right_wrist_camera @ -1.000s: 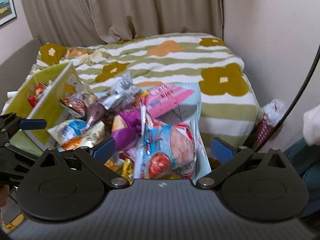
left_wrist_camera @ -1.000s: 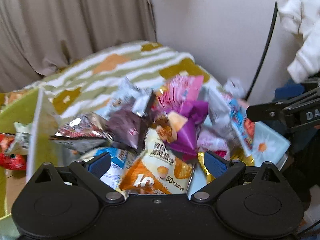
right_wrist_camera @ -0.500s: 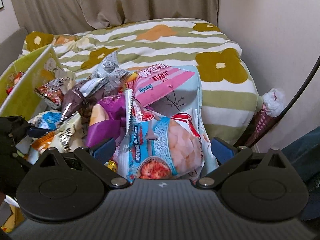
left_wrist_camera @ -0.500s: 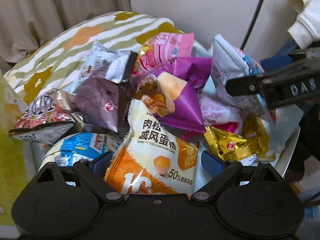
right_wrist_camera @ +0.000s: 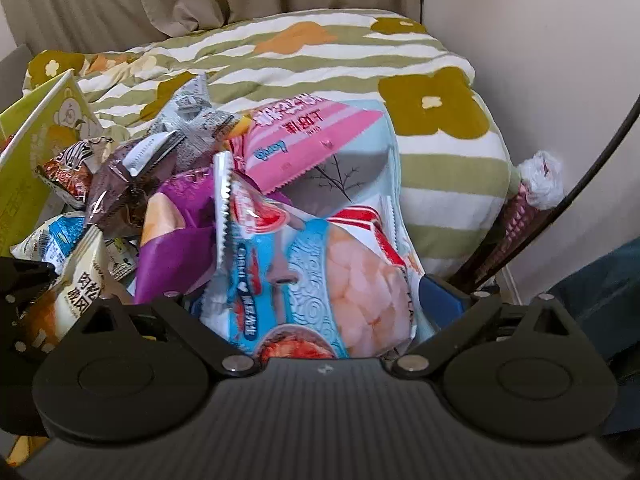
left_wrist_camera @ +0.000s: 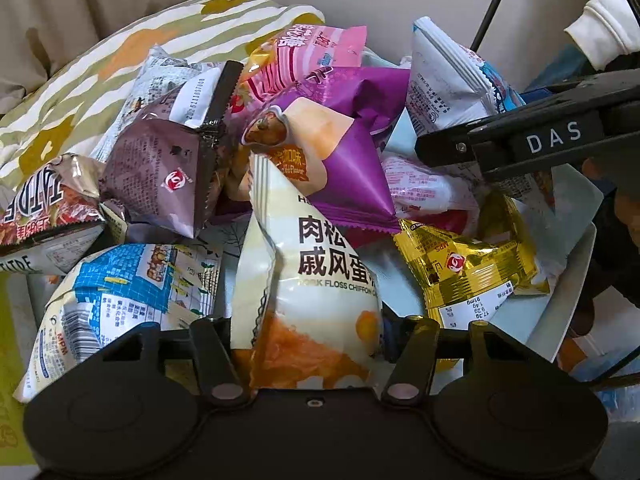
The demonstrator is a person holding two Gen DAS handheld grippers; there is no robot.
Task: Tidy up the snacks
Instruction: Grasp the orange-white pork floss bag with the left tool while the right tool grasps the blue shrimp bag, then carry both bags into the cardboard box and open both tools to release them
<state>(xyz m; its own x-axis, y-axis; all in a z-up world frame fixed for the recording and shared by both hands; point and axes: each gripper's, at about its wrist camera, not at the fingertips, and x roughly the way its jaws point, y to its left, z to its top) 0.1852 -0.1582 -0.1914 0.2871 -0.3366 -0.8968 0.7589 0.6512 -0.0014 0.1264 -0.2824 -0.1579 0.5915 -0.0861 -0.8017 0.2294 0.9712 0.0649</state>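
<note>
The snacks lie in a loose heap on a pale tray (left_wrist_camera: 576, 300) in front of a striped, flowered quilt (right_wrist_camera: 320, 52).

Nearest in the left wrist view, the left gripper (left_wrist_camera: 308, 332) has its jaws closing on the white-and-orange pork floss chiffon cake packet (left_wrist_camera: 316, 280). The packet stands between the two fingers, creased along its left edge where they pinch it. Just beside it on the left lies a blue-and-white packet (left_wrist_camera: 120, 292), on the right a gold packet (left_wrist_camera: 468, 268). Behind these sit a purple packet (left_wrist_camera: 352, 168), a brown packet (left_wrist_camera: 160, 176) and a pink packet (left_wrist_camera: 312, 52). Only this view shows the gold packet, the tray's rim and a white sleeve (left_wrist_camera: 600, 20) at the top right. The right gripper crosses the right side as a dark bar marked DAS.

In the right wrist view, the right gripper (right_wrist_camera: 316, 304) straddles a blue-and-red packet (right_wrist_camera: 320, 272) with a pale snack pictured on it. Its right blue finger (right_wrist_camera: 444, 296) stands clear of the packet's edge. The left finger is hidden behind the packet, so the jaws look open around it, with no sure contact. Only this view shows a yellow-green box (right_wrist_camera: 28, 160) at the left and a cone-shaped wrapper (right_wrist_camera: 528, 200) against the wall. The lower ends of both near packets are cut off by the gripper bodies.
</note>
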